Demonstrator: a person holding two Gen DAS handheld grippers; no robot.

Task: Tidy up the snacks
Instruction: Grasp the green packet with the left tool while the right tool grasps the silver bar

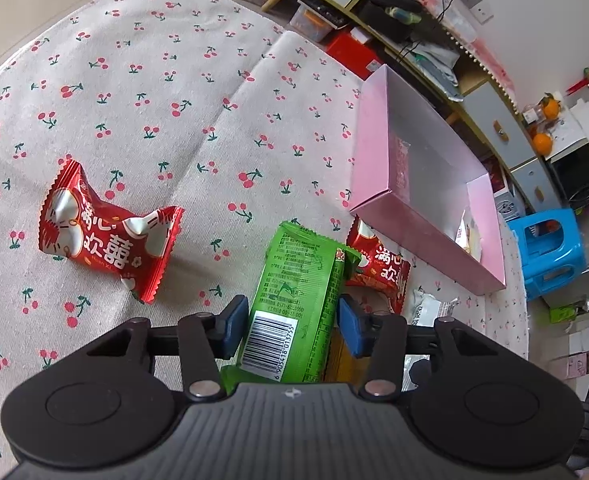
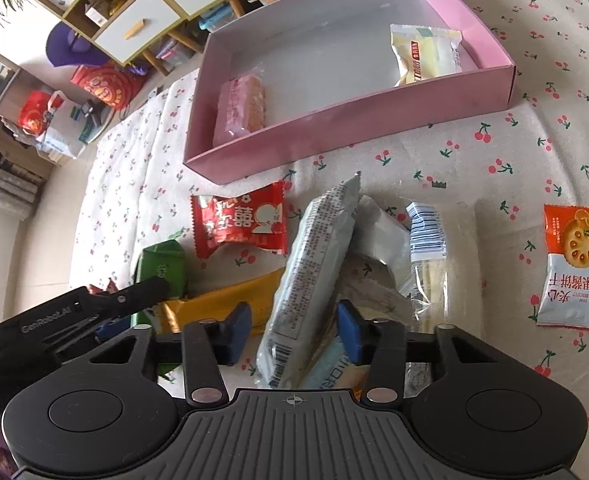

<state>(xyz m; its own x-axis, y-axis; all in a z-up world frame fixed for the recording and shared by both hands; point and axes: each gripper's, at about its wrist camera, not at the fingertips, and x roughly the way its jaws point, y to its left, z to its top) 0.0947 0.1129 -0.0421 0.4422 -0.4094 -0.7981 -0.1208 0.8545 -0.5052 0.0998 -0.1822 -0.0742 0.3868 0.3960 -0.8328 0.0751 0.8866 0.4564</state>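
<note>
1. Snacks first: your left gripper (image 1: 292,326) has its blue pads pressed on both sides of the green packet (image 1: 294,300), barcode end toward the camera; the packet sits among the pile at the table's near side; your right gripper (image 2: 294,330) is narrowed around the grey-blue packet (image 2: 314,276), right pad against it, left pad close beside it, and whether that pad presses you cannot tell.

2. Progress, as a judgement: early; the pink box (image 2: 350,120) holds only two items, a pink wafer pack (image 2: 240,108) at one end and a pale yellow packet (image 2: 426,54) at the other; most of its floor is bare.

3. Left to do: two packets in your grippers are not yet in the box; on the cherry-print cloth (image 1: 134,100) lie one red candy wrapper (image 1: 106,232) well apart to the left, a second red wrapper (image 2: 240,224) just in front of the box, a yellow-gold packet (image 2: 214,308), a clear pack with a barcode (image 2: 430,256) and an orange biscuit sachet (image 2: 574,268) off to the right.

4. Edges: the box's near wall stands upright between the pile and its floor; you will likely need to lift over it.

5. Room: open cloth left of the pile; your grippers sit near each other, so mind crossing paths; the table edge runs close behind the box.
</note>
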